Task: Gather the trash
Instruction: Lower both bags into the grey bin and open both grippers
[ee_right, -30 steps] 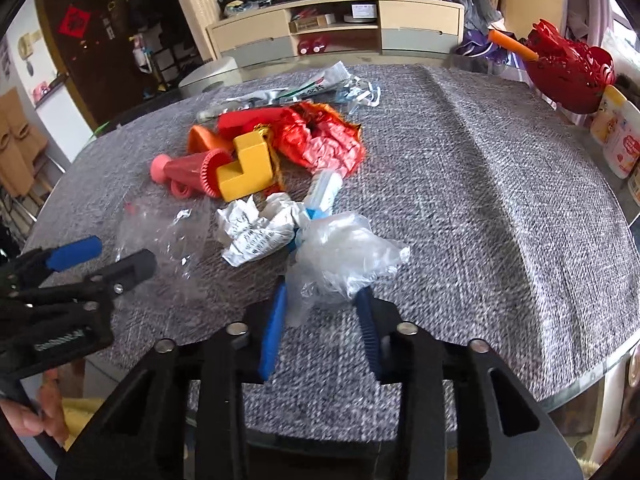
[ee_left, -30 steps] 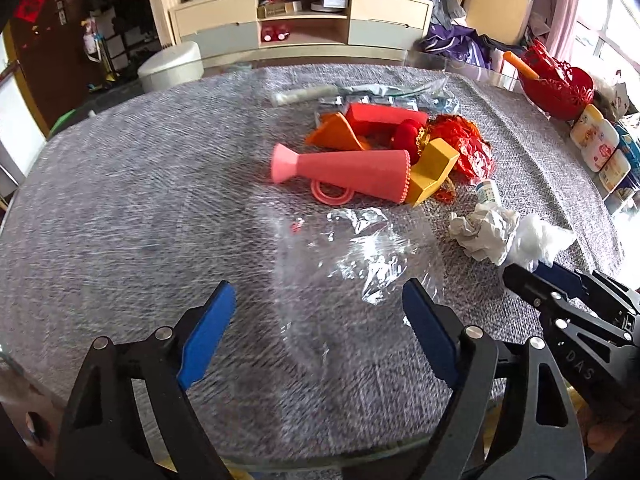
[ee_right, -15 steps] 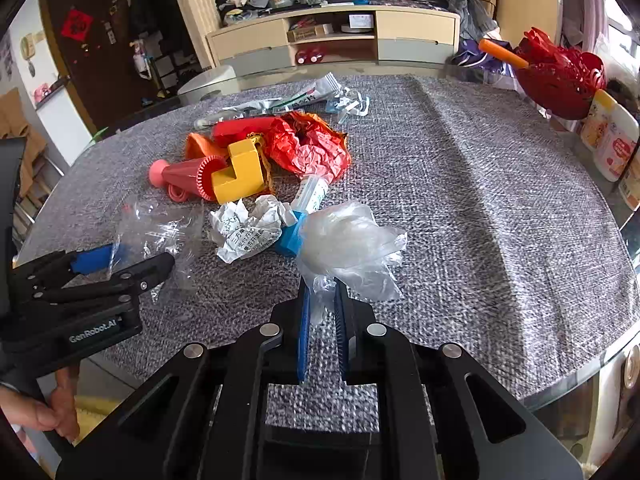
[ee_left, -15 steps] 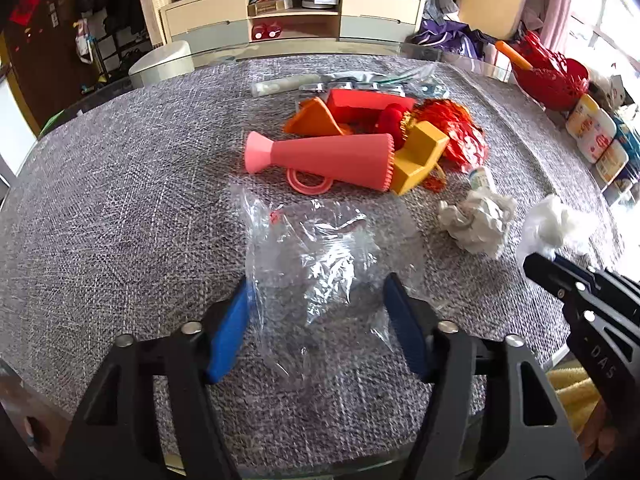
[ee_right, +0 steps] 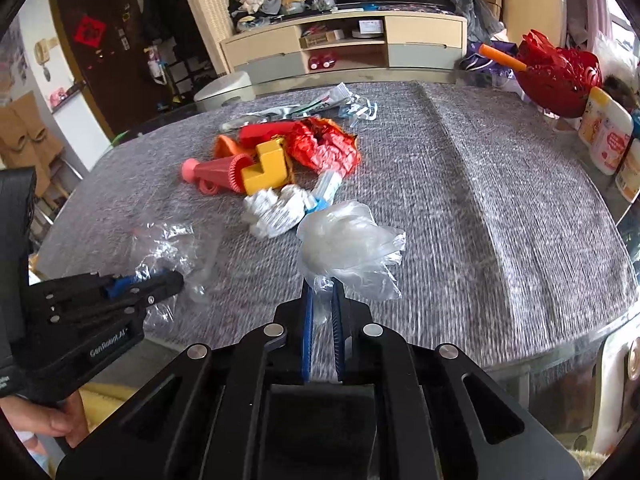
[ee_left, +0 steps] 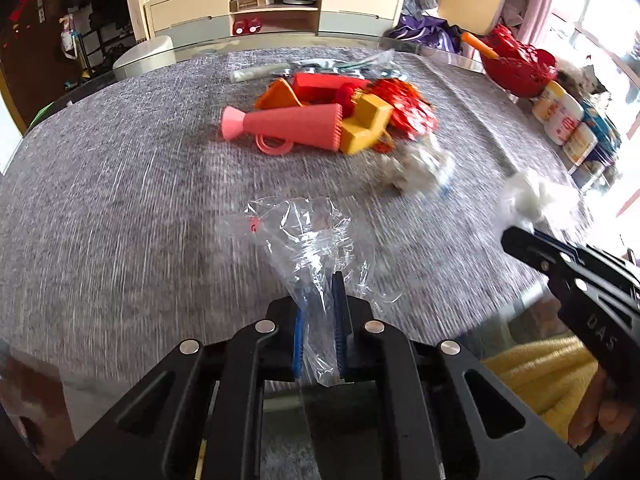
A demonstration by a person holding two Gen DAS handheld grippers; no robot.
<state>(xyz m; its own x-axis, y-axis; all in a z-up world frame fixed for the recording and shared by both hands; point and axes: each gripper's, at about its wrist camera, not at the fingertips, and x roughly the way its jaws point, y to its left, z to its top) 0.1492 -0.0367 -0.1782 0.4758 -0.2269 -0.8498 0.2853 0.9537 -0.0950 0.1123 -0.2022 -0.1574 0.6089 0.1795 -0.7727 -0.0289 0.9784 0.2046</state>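
Left gripper (ee_left: 319,312): we hold it clamped on a clear crinkled plastic bag (ee_left: 308,236), whose loose end fans out forward over the near edge of the grey woven worktop (ee_left: 120,200).

Right gripper (ee_right: 321,316): we hold it clamped on a milky-white crumpled plastic bag (ee_right: 348,240), bunched just ahead of the blue fingers (ee_right: 307,320).

Beyond, on the worktop, we list:
- a crumpled white printed paper ball (ee_right: 276,212), just beside the white bag;
- a small white tube with a blue cap (ee_right: 326,188), touching the paper ball;
- a yellow L-shaped plastic block (ee_right: 266,172);
- a pink ribbed plastic cone (ee_right: 218,170), against the block;
- a crumpled red foil wrapper (ee_right: 324,146), behind the block.

At the far right edge stands a red plastic basket (ee_right: 558,74).
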